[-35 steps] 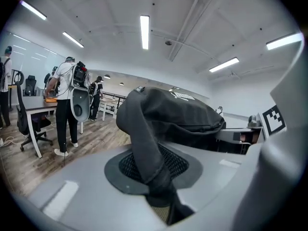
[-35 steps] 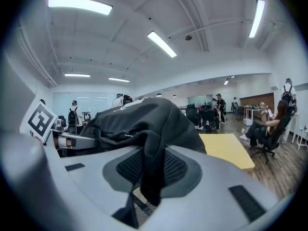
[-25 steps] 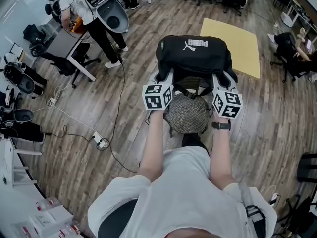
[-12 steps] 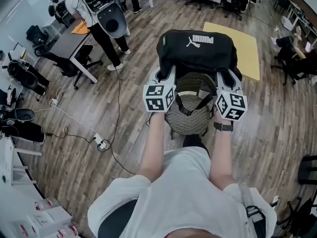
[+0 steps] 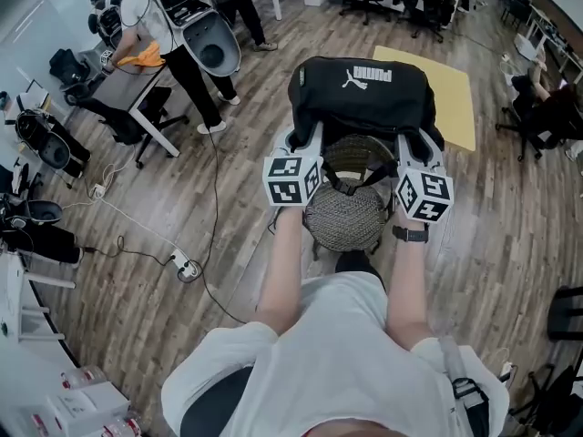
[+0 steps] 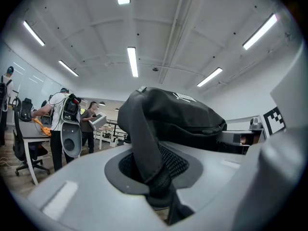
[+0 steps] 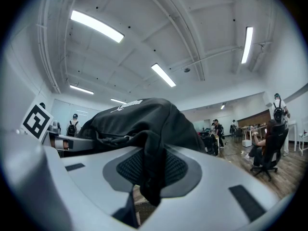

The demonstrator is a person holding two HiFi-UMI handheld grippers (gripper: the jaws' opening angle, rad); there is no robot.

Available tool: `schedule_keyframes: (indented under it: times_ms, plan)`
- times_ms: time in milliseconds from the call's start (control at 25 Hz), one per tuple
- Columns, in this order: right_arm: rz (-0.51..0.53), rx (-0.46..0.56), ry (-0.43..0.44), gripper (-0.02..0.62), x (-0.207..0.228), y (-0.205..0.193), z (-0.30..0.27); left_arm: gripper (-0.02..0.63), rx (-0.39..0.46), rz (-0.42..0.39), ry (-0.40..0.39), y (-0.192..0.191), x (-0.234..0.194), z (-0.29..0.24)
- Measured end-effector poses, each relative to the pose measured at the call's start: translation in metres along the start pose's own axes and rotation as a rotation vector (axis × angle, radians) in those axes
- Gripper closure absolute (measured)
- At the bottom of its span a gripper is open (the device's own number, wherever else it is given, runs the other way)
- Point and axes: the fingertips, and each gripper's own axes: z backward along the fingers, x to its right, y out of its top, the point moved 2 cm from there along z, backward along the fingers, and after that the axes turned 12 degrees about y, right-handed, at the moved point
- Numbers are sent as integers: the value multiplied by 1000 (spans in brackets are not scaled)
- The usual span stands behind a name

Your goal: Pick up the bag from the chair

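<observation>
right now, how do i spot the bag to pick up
Start at the yellow floor mat; beside it stands a round woven chair, with the bag held above it. It is black with a white logo, gripped by the left gripper and right gripper.

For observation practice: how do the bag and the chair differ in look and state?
The bag is black fabric with a white logo; the chair seat is grey and woven. The bag is bulky and slumped; the chair seat is round and flat. The bag is gripped by the left claw and right claw; the chair stands ungripped on the floor. Both are straight ahead of the person.
</observation>
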Motion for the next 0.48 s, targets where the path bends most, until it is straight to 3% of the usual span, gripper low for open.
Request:
schedule_keyframes:
  times_ms: [480]
  plan:
    - [4, -4, 1, 499, 5, -4, -5, 523, -2, 7, 1, -4, 0, -8]
